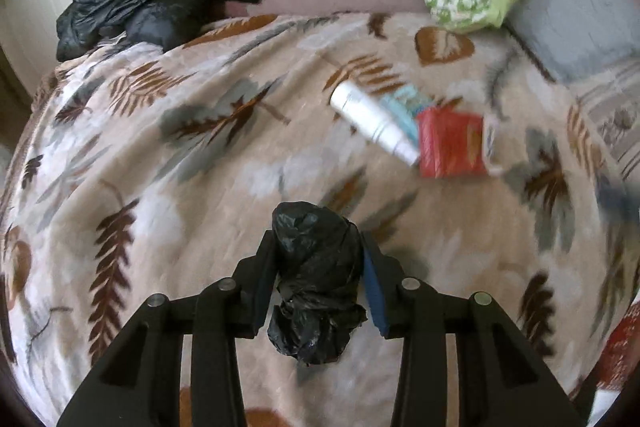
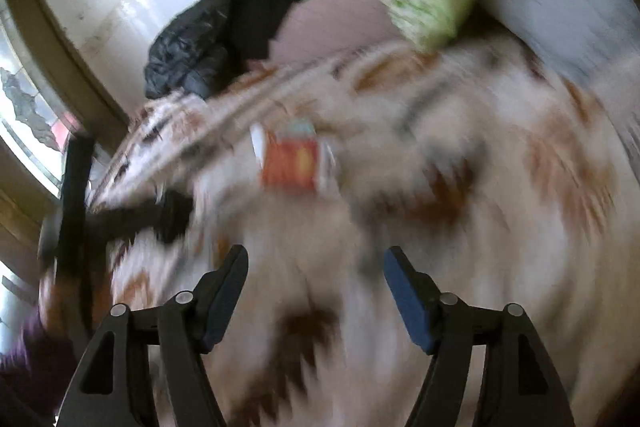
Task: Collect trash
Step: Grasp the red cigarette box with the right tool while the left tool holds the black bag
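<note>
Crinkled glossy plastic bag (image 1: 316, 279); plush leaf-print blanket (image 1: 200, 167); smooth white plastic tube (image 1: 372, 123).

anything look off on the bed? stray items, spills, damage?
Stray litter on the leaf-print blanket: a white tube, a blue packet and a red packet lie in a loose pile. The left gripper clamps a bunched black trash bag. No spills or damage visible; the right wrist view is motion-blurred.
</note>
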Demonstrator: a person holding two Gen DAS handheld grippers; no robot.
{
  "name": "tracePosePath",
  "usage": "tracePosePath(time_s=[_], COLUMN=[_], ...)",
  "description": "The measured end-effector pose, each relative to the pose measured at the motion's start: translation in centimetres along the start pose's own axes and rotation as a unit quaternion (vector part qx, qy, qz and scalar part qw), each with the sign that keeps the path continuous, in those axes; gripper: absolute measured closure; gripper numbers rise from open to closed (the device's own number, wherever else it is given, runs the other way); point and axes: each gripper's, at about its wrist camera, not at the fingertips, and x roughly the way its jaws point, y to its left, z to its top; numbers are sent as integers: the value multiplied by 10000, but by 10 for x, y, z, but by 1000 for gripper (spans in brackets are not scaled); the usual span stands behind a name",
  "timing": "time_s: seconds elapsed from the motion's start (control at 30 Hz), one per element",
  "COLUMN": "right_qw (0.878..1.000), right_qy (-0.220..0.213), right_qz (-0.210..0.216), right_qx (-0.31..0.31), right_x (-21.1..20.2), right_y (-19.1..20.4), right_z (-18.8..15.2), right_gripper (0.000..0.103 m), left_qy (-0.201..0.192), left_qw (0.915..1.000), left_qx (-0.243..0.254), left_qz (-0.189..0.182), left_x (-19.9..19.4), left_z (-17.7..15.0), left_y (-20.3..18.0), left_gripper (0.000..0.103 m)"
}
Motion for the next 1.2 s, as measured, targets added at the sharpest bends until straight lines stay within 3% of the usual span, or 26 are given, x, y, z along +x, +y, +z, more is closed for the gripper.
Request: tracePosePath(time_s=[0.13, 0.23, 0.27, 0.33, 0.4, 0.43, 0.6, 0.77, 0.83, 0.87, 0.9, 0.97, 1.03, 1.13, 1.17, 1.2], right_qw=[9999, 9978, 9958, 9822, 9674, 9669, 9771, 9838, 9867, 9877, 9876, 9861, 9826, 9690, 9692, 9739], right_qy=[144, 656, 893, 1508, 1760, 1755, 1684, 1625, 1485, 1424, 1445, 1532, 1673, 2112, 2163, 2093], right_qz=[25, -59, 115, 1041, 1803, 1851, 1120, 577, 378, 314, 341, 590, 805, 1250, 1170, 849], right_qx=[-78, 71, 179, 423, 259, 86, -657, -482, -536, -565, -511, -241, 72, 281, 86, -242], right_x=[70, 129, 140, 155, 143, 135, 126, 165, 169, 167, 162, 151, 131, 106, 98, 89], right_y=[0, -5, -6, -1, 16, 22, 47, 56, 60, 64, 66, 60, 49, 43, 46, 50], right_z=[72, 92, 89, 75, 58, 53, 43, 44, 39, 38, 37, 36, 27, -2, -11, -17], right_gripper=[29, 29, 29, 29, 29, 29, 29, 24, 22, 35, 61, 75, 79, 79, 69, 41], left_qy=[257, 291, 292, 305, 223, 196, 109, 26, 89, 136, 139, 80, 60, 115, 146, 177], left_qw=[9993, 9987, 9985, 9982, 9983, 9985, 9986, 9969, 9972, 9970, 9966, 9961, 9961, 9957, 9959, 9960], left_qx=[-175, -400, -449, -508, -537, -520, -510, -787, -741, -761, -805, -878, -884, -912, -896, -873], left_qz=[187, 99, 64, 27, -15, -18, 10, -48, 42, 22, -65, -30, 43, -65, -64, -26], left_x=[19, 27, 28, 32, 33, 33, 32, 32, 31, 27, 22, 8, -2, -9, -8, -4], left_z=[-20, -28, -30, -33, -35, -36, -37, -40, -39, -40, -41, -48, -57, -70, -74, -78], left_y=[17, 29, 31, 34, 35, 35, 32, 35, 33, 33, 35, 41, 47, 52, 53, 53], left_gripper=[64, 63, 63, 63, 62, 62, 61, 58, 64, 65, 65, 65, 65, 65, 65, 64])
